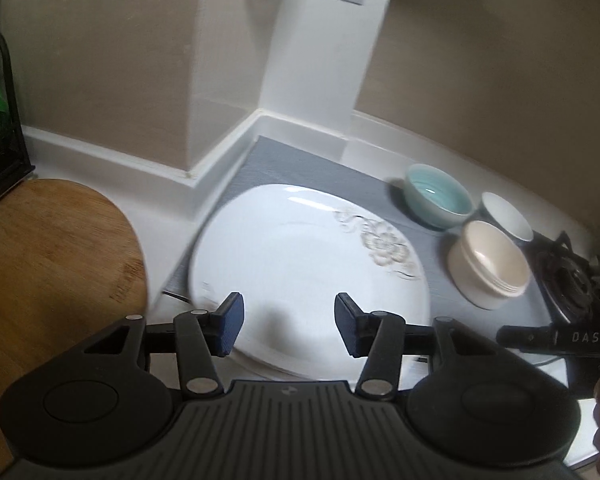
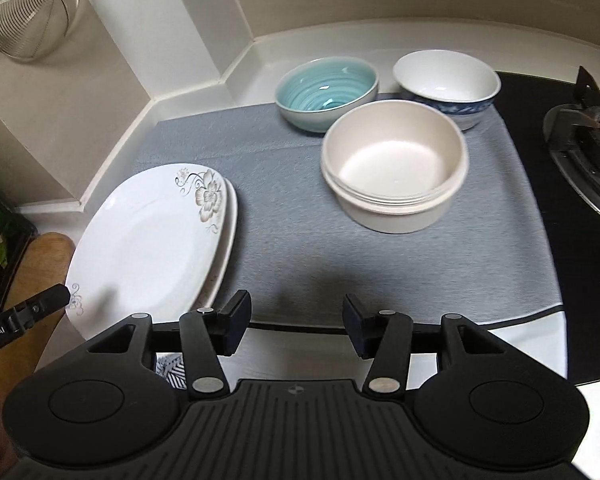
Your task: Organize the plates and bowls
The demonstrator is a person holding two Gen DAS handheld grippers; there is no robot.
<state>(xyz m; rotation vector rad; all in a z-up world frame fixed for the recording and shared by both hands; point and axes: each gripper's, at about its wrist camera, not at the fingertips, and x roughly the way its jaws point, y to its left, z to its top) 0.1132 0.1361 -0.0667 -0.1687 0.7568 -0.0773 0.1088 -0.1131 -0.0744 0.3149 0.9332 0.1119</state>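
Note:
A stack of white plates [image 1: 300, 264] with a flower print lies on the left part of a grey mat [image 2: 300, 260]. My left gripper [image 1: 290, 326] hovers open over the near rim of the plates [image 2: 148, 248], nothing between its pads. On the mat's far side stand a teal bowl [image 2: 326, 92], a white bowl with a blue outside [image 2: 446, 84] and a nested stack of cream bowls [image 2: 394, 172]. My right gripper [image 2: 296, 326] is open and empty above the mat's front edge, well short of the bowls.
A gas burner [image 2: 592, 148] on a black hob borders the mat on the right. A wooden cutting board [image 1: 52, 260] and a black rack [image 1: 0, 120] lie left of the plates. A wire strainer [image 2: 28, 8] hangs on the wall. White upstands close the back.

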